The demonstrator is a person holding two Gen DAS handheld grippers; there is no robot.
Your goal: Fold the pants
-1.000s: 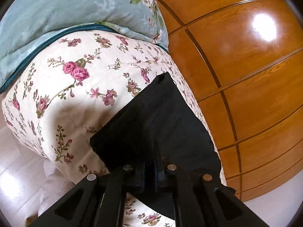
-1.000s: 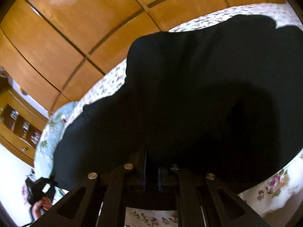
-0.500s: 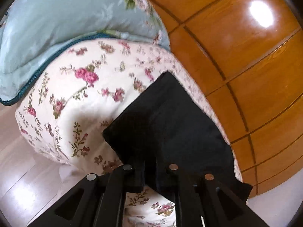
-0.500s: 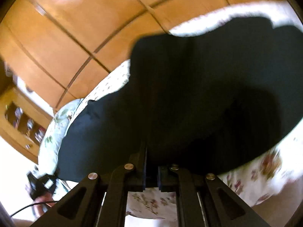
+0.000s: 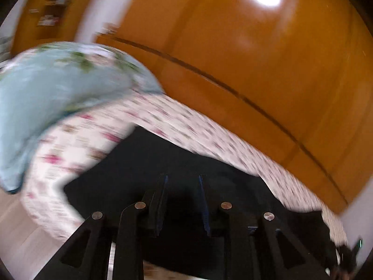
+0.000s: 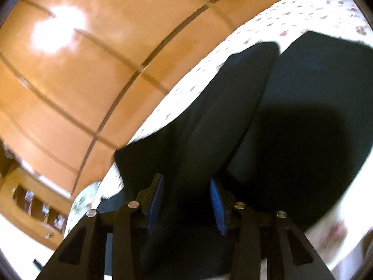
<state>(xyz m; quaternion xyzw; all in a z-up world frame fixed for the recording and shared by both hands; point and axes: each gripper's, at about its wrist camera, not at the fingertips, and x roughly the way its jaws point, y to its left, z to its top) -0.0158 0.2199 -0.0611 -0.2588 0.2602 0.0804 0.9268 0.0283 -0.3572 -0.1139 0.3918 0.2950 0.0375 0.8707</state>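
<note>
The black pants (image 5: 149, 163) lie flat on a floral bedsheet (image 5: 77, 144). In the left wrist view my left gripper (image 5: 182, 179) is open, its fingers apart just above the cloth with nothing between them. In the right wrist view the pants (image 6: 314, 98) spread wide, with one folded leg (image 6: 233, 98) running up across the fabric. My right gripper (image 6: 185, 184) is open too, blue pads showing, above the cloth. Both views are motion-blurred.
A light blue floral pillow (image 5: 53, 88) lies at the bed's far left. A glossy wooden wardrobe (image 5: 256, 53) stands right behind the bed, also in the right wrist view (image 6: 93, 58). A wooden shelf unit (image 6: 35, 205) stands at lower left. Pale floor (image 5: 21, 240) shows beside the bed.
Both grippers have opened and let go of the pants, which now lie on the bed. Both cameras have swung and pulled back, blurring the views.
</note>
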